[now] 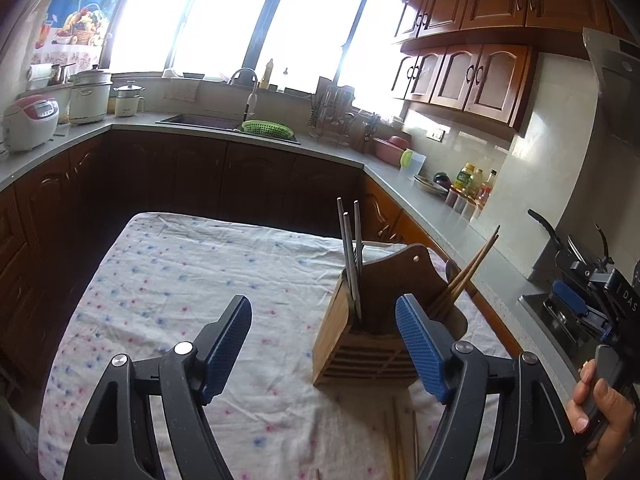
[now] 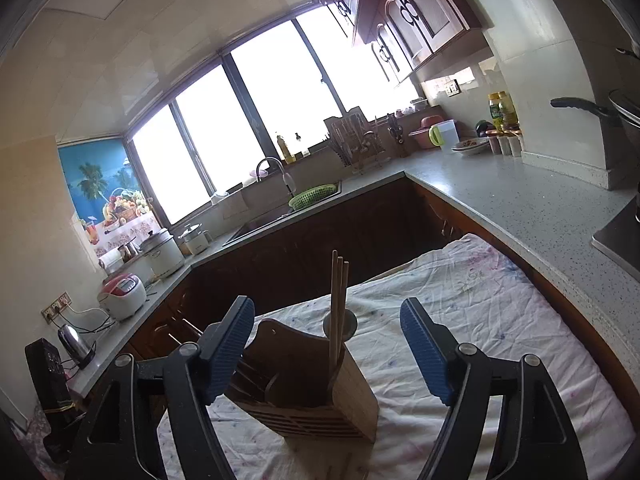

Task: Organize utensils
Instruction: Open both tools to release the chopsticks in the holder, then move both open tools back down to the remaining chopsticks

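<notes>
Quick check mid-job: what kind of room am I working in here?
A home kitchen, most likely: a sink with a tap under the windows, wooden wall cupboards, and a rice cooker on the counter.

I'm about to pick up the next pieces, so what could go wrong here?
1. The wooden holder sits near the table edge; a bump from the open left gripper might shove it off.
2. The bamboo chopsticks lean outward and could snag.
3. Loose chopsticks lie partly hidden under the grippers, easy to miss.
</notes>
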### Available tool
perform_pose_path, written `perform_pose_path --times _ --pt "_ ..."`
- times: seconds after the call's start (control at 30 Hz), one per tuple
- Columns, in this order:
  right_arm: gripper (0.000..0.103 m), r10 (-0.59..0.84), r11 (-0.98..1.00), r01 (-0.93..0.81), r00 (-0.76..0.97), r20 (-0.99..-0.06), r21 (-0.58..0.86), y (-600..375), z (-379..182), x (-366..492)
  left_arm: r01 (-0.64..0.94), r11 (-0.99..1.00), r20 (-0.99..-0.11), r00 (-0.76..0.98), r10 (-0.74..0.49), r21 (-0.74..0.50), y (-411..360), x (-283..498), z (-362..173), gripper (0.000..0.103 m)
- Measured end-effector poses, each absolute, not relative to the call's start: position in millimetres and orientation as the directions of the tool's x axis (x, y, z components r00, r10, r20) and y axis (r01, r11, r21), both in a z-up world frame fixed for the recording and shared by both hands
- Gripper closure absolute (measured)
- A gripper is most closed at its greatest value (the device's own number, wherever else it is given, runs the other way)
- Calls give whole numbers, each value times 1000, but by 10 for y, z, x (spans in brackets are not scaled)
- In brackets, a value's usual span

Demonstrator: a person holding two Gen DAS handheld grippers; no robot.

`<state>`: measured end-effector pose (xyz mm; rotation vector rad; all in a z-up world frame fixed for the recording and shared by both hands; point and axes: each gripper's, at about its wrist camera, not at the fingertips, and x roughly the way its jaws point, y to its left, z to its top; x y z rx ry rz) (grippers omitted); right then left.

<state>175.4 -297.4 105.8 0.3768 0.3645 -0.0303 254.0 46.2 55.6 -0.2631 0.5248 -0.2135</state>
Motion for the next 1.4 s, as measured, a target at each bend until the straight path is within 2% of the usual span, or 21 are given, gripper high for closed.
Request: perform_pose_path --times 0.3,0.73,1.03,1.4 --pt "18 12 926 153 901 -433 346 -2945 667 1269 95 957 -519 823 -231 -275 524 1971 379 24" --pt "17 16 921 209 824 -566 330 -2848 36 751 47 954 -626 744 -232 -296 461 1484 54 24" --pt "17 47 929 196 778 -627 314 -2677 -290 669 52 962 -678 699 -227 -268 339 1451 -182 24" --pt "18 62 935 184 754 -654 302 -2582 -390 727 77 970 -707 672 -221 -230 172 1547 -303 26"
